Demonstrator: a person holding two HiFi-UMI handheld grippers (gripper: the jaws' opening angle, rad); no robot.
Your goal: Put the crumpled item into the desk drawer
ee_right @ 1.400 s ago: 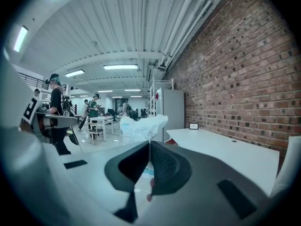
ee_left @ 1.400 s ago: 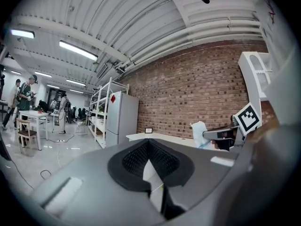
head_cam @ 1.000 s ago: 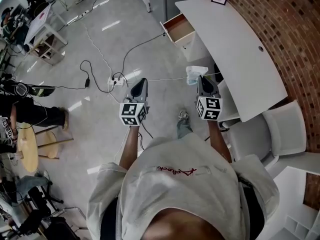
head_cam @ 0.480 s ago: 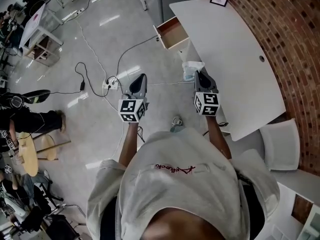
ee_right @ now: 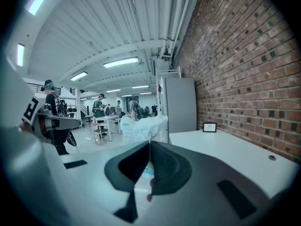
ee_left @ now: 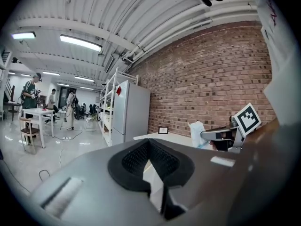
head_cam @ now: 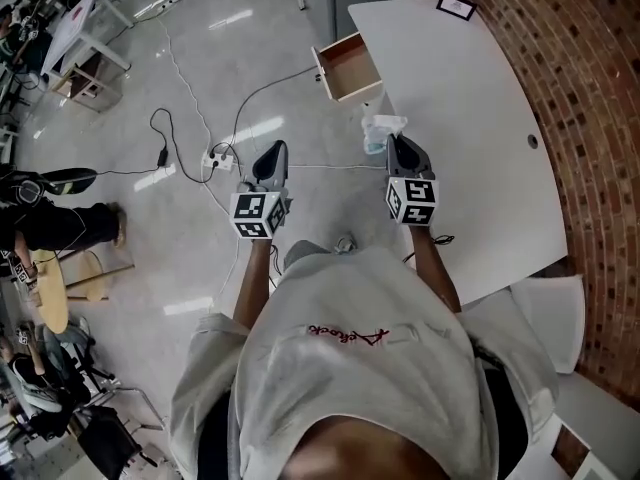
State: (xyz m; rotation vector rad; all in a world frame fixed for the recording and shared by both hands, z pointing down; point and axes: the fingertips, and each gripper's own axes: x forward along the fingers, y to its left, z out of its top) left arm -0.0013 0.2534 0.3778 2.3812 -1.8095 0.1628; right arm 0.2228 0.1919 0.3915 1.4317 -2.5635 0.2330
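Right gripper (head_cam: 391, 140) pinches the crumpled item (head_cam: 377, 130), seemingly light, soft plastic, by a bunched edge; left gripper (head_cam: 273, 149) closed, empty.

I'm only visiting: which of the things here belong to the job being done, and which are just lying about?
Part of the job:
crumpled item, clamped in the right hand-held gripper
open drawer
white desk

Just lying about:
power strip on the floor
small frame on the desk
wooden stool
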